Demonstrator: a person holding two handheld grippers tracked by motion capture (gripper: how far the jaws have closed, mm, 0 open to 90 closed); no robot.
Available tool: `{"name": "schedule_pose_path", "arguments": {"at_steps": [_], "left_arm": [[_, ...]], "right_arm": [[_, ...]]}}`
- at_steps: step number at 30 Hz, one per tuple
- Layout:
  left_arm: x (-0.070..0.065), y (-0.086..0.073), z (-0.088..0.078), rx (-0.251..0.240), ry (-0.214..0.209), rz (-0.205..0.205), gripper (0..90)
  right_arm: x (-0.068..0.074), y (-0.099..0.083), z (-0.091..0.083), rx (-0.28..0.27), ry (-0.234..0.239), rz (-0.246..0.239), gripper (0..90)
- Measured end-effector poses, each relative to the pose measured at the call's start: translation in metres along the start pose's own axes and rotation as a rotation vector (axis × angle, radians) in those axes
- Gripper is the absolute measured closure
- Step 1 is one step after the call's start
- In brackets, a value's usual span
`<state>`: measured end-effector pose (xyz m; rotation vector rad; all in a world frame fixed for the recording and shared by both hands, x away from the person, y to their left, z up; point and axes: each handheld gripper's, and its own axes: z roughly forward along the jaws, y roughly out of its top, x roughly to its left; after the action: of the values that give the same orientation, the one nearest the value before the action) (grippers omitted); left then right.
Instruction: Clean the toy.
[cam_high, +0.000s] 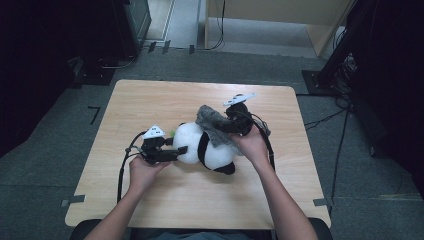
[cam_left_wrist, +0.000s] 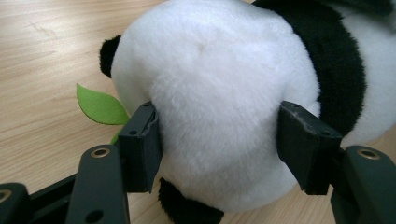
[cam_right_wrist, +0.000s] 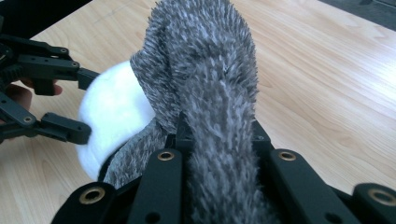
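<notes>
the toy panda (cam_high: 207, 147) lies on its side near the middle of the table (cam_high: 150, 100), a green felt leaf (cam_left_wrist: 100, 105) by its head. it looks light, soft and squashy, so a grip probably sinks into the plush and is best taken on the round head or body, not on a small ear. the left gripper (cam_high: 181, 150) straddles the white head, its pads pressing into the fur from both sides. a grey fluffy cloth (cam_high: 212, 125) drapes over the panda's body; limp and light, it likely bunches anywhere. the right gripper (cam_right_wrist: 217, 135) is clenched on a fold of it.
</notes>
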<state>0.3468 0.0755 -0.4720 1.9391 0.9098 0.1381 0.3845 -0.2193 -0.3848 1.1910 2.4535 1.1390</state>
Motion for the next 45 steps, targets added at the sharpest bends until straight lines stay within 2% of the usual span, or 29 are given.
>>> {"name": "schedule_pose_path", "arguments": {"at_steps": [7,14,20,28,32,37,41,45], "left_arm": [[0.001,0.000,0.000,0.002,-0.004,-0.003,36.2],[0.001,-0.001,0.000,-0.001,-0.007,-0.005,36.1],[0.001,-0.001,0.000,0.000,-0.009,-0.004,36.1],[0.002,-0.001,0.000,0.001,-0.009,-0.005,36.1],[0.002,-0.001,0.000,0.002,-0.009,-0.005,36.1],[0.001,-0.001,0.000,0.003,-0.005,-0.006,36.0],[0.001,-0.001,0.000,-0.002,-0.004,-0.010,36.0],[0.001,-0.001,0.000,-0.004,-0.004,-0.010,35.9]], "right_arm": [[-0.017,-0.013,-0.019,-0.026,-0.029,0.042,74.9],[-0.031,-0.028,-0.031,-0.049,-0.049,0.086,74.9],[-0.043,-0.041,-0.033,-0.055,-0.061,0.133,75.0],[-0.057,-0.057,-0.024,-0.017,-0.080,0.176,75.1],[-0.057,-0.055,-0.028,-0.029,-0.082,0.170,75.1],[-0.054,-0.044,-0.041,-0.068,-0.068,0.160,75.1],[-0.048,-0.029,-0.052,-0.097,-0.047,0.148,75.2],[-0.035,-0.010,-0.056,-0.113,-0.033,0.101,75.1]]}}
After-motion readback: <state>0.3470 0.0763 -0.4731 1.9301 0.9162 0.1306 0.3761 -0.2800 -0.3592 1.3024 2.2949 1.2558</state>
